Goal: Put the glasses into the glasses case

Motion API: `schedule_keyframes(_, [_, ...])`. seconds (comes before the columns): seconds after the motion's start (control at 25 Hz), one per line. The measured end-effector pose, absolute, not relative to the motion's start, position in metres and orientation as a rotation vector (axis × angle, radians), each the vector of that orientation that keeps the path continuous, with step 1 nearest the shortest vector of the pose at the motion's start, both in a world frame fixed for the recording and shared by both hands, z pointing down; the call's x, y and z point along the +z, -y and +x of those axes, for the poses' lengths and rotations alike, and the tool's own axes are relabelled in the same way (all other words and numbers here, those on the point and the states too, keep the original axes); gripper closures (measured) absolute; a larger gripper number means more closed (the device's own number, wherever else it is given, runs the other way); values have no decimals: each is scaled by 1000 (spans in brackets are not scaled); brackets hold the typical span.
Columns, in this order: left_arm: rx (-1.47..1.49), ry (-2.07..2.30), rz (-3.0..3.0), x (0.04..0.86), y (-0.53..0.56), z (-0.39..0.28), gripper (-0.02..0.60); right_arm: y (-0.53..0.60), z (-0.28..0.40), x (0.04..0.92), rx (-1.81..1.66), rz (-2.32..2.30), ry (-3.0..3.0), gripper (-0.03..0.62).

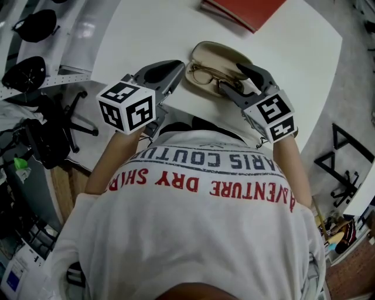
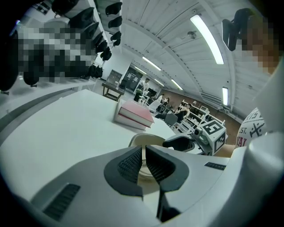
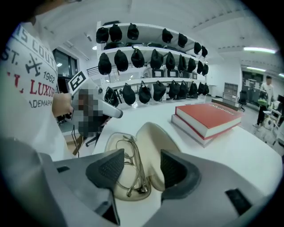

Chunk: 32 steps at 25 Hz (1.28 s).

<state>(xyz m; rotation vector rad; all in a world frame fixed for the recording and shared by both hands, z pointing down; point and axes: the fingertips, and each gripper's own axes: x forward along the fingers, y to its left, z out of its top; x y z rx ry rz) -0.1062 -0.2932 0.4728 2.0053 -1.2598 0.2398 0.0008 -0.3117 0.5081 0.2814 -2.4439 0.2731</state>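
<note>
An open cream glasses case [image 1: 218, 54] lies on the white table [image 1: 146, 35], close to its near edge. Thin gold-rimmed glasses [image 1: 206, 74] rest folded in the case's lower half [image 3: 111, 146], beside the raised lid [image 3: 155, 139]. My right gripper [image 1: 229, 75] is at the case's right end, jaws open. The glasses [image 3: 131, 173] lie below the gap between its pads [image 3: 108, 166] and touch neither pad. My left gripper [image 1: 179, 71] sits at the case's left end. Its jaws are shut with nothing between them [image 2: 144, 162], and the case [image 2: 146, 141] shows just beyond.
Two stacked red books [image 1: 243, 10] lie farther back on the table [image 3: 208, 117]. An office chair [image 1: 53, 132] stands off the table's left side. Shelves of dark caps [image 3: 146, 57] line the wall. The person's torso presses against the table's near edge.
</note>
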Motion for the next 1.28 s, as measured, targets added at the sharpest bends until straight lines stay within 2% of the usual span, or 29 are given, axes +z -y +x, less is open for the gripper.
schedule_keyframes(0.28, [258, 1171, 2110, 438, 297, -88, 535, 323, 26, 444, 459, 522, 2598, 358])
schedule_keyframes(0.48, [224, 1087, 2230, 401, 300, -74, 535, 318, 34, 384, 471, 663, 2740, 484])
schedule_keyframes(0.72, [181, 1024, 2344, 370, 294, -63, 535, 302, 37, 343, 359, 753, 2809, 562])
schedule_keyframes(1.28, [93, 914, 2458, 326, 273, -48, 535, 276, 40, 301, 332, 827, 2871, 571])
